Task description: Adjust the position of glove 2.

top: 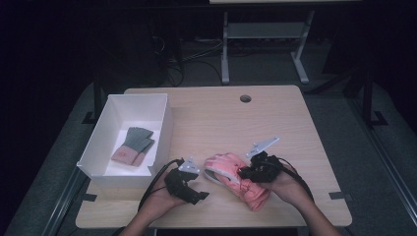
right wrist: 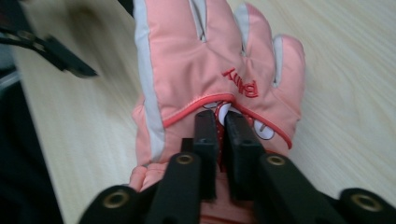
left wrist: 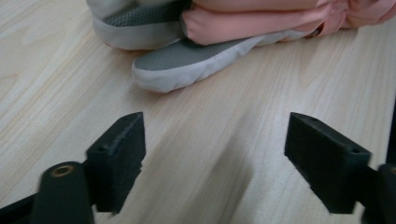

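- The light wooden desk (top: 295, 128) is smooth; anything let go near its front edge could slide off toward the person.
- The white open-topped rectangular box (top: 162, 128) sits at the desk's left edge, with a folded grey-and-pink knitted glove (top: 134, 145) inside. Its near wall stands between the pink pair and the inside, so a low carry would probably knock into it.
- The padded salmon-pink ski gloves with grey palms (top: 236, 179) lie stacked near the front edge, right of centre. Since they are loose, lifting one might drag or spill the other.
- The right gripper (right wrist: 222, 122) pinches a small trim piece on the top glove's back, jaws narrow. Such a thin bite could slip or tear free.
- The left gripper (left wrist: 212, 140) hangs wide, holding nothing, just beside the grey palm edge, and so gives no support.
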`<state>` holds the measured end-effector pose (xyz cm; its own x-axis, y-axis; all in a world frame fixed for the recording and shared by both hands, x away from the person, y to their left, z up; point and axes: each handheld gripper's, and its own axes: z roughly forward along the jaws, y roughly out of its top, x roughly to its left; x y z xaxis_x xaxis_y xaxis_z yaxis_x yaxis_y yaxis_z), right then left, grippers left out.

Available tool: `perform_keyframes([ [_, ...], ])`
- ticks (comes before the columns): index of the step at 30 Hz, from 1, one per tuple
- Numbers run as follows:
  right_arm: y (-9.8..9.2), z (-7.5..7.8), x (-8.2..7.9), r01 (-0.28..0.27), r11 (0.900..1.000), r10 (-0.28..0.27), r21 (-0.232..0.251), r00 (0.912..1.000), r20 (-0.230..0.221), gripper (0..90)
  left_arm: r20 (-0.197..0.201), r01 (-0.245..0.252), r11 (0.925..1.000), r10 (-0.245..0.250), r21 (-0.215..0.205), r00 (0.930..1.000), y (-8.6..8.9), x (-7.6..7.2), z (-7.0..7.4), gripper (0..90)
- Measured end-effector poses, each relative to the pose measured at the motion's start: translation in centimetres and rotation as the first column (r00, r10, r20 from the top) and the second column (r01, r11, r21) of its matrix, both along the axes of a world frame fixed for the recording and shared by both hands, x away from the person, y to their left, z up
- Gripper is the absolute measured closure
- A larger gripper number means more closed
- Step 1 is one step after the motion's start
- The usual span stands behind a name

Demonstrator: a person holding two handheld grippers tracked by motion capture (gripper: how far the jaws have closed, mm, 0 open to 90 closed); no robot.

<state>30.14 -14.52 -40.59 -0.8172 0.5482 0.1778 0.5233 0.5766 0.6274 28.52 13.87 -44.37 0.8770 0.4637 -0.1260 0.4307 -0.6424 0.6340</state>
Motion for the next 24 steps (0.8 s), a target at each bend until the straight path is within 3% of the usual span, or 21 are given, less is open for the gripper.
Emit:
perform_keyframes([
  [1, -0.3, 0.2, 0.0, -0.006, 1.0, 0.006, 0.023, 0.9999, 0.013, 70.2, 0.004, 0.007, 1.0, -0.007, 0.001, 1.0, 0.1, 0.0, 0.1, 28.6],
  [4, -1.3, 1.1, 0.0, -0.004, 0.996, 0.001, 0.086, 0.9996, 0.03, 64.8, 0.001, -0.007, 0.9996, 0.007, -0.026, 1.0, 0.4, -0.1, 0.4, 41.0],
  [6, -1.8, 1.7, 0.1, 0.003, 0.996, -0.008, 0.092, 0.9982, 0.059, 62.9, -0.017, -0.02, 0.9982, 0.019, -0.057, 0.9997, 0.5, -0.1, 0.7, 54.5],
  [9, -2.9, 2.2, 0.4, 0.031, 0.995, -0.04, 0.097, 0.9955, 0.086, 71.0, -0.043, 0.0, 0.9962, -0.004, -0.087, 0.999, 0.5, 0.0, 1.0, 78.8],
  [11, -3.3, 2.1, 0.5, 0.042, 0.994, -0.052, 0.099, 0.9935, 0.101, 76.2, -0.046, 0.004, 0.9956, -0.008, -0.093, 0.9989, 0.4, -0.1, 1.1, 89.6],
  [12, -4.2, 2.0, 0.7, 0.062, 0.995, -0.072, 0.083, 0.99, 0.122, 87.0, -0.041, 0.006, 0.9949, -0.01, -0.101, 0.9991, 0.1, -0.2, 1.2, 89.7],
  [13, -4.5, 2.0, 0.8, 0.073, 0.994, -0.083, 0.078, 0.988, 0.131, 89.8, -0.038, 0.009, 0.9956, -0.013, -0.093, 0.9992, 0.0, -0.3, 1.3, 89.7],
  [19, -6.9, 1.1, 0.9, 0.109, 0.993, -0.115, 0.05, 0.9832, 0.142, 90.0, -0.043, 0.014, 0.9954, -0.018, -0.095, 0.9989, -1.5, -1.1, 1.4, 89.6],
  [24, -8.2, 0.0, 0.5, 0.106, 0.994, -0.109, 0.032, 0.9865, 0.122, 90.0, -0.047, 0.03, 0.9955, -0.034, -0.089, 0.9983, -3.2, -1.6, 1.5, 89.7],
])
